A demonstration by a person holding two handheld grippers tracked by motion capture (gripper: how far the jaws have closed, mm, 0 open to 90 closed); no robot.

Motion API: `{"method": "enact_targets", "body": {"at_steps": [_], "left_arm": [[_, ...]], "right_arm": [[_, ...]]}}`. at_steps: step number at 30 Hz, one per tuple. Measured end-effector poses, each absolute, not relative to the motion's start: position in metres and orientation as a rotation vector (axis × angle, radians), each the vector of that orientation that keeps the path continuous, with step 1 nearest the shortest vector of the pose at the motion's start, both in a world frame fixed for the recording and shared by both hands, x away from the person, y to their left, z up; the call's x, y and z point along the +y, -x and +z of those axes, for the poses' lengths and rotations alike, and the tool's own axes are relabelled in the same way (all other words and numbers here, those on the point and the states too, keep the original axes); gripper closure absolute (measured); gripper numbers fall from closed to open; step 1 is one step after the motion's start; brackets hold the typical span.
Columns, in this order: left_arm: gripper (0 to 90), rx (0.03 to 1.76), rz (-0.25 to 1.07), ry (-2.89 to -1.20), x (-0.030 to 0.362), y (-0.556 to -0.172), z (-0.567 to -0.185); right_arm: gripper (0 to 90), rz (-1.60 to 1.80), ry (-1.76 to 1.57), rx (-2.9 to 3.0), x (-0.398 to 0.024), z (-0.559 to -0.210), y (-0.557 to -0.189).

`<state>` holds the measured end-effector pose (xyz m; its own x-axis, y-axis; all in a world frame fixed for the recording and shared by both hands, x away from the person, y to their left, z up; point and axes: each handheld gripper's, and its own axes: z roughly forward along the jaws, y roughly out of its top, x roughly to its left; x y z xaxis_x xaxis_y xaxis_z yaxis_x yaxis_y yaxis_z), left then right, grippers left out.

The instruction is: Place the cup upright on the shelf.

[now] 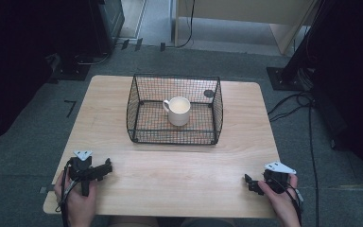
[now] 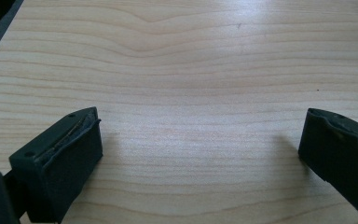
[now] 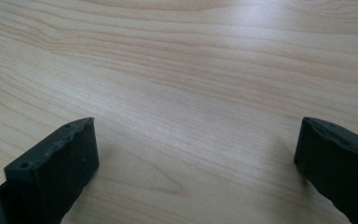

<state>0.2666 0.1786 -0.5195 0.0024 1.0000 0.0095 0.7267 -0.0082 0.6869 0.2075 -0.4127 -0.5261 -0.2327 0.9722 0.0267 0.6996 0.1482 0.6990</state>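
- My left gripper (image 1: 105, 169) is resting near the table's (image 1: 179, 179) front-left corner, jaws spread wide, gripping nothing.
- My right gripper (image 1: 249, 183) is sitting near the front-right corner, likewise agape.
- A white mug (image 1: 178, 111) is standing inside the wire basket (image 1: 137, 101) toward the far edge.

The worktop (image 1: 170, 170) was evenly lit from above, while the room's edges at 9 and 3 o'clock sank into darkness. Pale glare washed my gripper views toward 12 o'clock; my fingers (image 2: 60, 158) cast soft shadows.

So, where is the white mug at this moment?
In the high view, the white mug stands upright inside the black wire basket, near its middle, on the far half of the wooden table.
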Motion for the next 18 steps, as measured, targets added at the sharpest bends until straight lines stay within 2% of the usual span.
{"method": "enact_targets", "body": {"at_steps": [18], "left_arm": [[0.0,1.769,0.713,-1.791,0.1769,-0.2670,-0.5195]], "right_arm": [[0.0,0.819,-1.663,1.902,-0.4148,-0.5273,-0.2032]]}}
